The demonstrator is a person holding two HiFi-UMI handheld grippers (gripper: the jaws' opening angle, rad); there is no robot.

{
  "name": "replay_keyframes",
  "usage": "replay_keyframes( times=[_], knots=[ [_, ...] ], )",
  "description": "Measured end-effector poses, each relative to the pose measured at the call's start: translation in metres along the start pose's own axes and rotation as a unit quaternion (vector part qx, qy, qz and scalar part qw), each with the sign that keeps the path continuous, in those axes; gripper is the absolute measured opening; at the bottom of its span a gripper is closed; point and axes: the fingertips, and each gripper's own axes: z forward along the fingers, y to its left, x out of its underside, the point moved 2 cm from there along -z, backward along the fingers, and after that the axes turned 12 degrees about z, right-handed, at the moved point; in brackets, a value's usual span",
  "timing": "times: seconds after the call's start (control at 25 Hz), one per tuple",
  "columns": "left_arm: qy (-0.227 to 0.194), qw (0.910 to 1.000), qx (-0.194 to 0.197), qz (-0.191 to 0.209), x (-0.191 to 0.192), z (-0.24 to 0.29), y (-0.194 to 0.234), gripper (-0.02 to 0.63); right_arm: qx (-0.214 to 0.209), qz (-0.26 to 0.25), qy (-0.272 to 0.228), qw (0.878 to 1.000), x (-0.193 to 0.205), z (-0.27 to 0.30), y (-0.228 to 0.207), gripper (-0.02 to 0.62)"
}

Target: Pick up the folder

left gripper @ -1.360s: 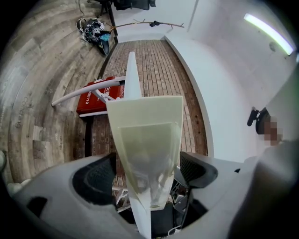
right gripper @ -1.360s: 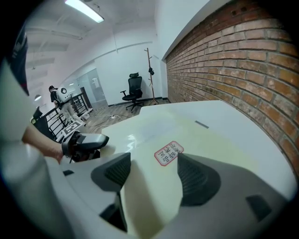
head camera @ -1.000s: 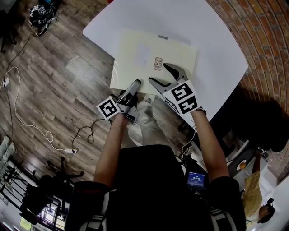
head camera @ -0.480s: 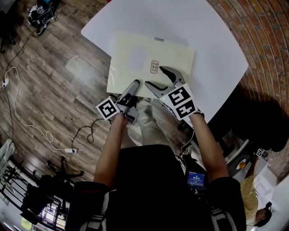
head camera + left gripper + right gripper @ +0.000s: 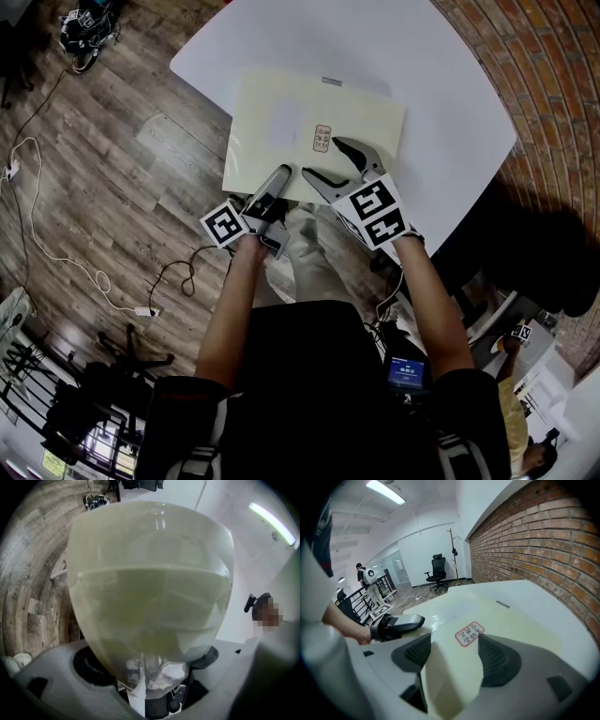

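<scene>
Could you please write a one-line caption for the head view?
Left gripper clamps the near edge of the folder on the white table; right gripper, fingers apart, poised over it.

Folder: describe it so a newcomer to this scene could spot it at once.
A white table stands beside the brick wall. On it lies the folder, a flat cream rectangle overhanging the near edge. A small red-bordered label near its middle and the left gripper clamped on its edge mark it out.
</scene>
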Motion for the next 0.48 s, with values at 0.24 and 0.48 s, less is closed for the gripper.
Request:
replay_keyframes(
  times=[0.24, 0.48],
  knots=[
    [-0.003, 1.0, 0.003, 0.007, -0.0013, -0.0009, -0.0006, 0.403, 0.002, -0.003, -0.003, 1.0, 0.0005, 0.0008, 0.0013, 0.29],
    [0.005, 0.9997, -0.014, 0.02, 0.0, -0.0021, 0.001, 0.339, 0.001, -0.002, -0.002, 1.0, 0.0008, 0.0005, 0.0003, 0.29]
  ],
)
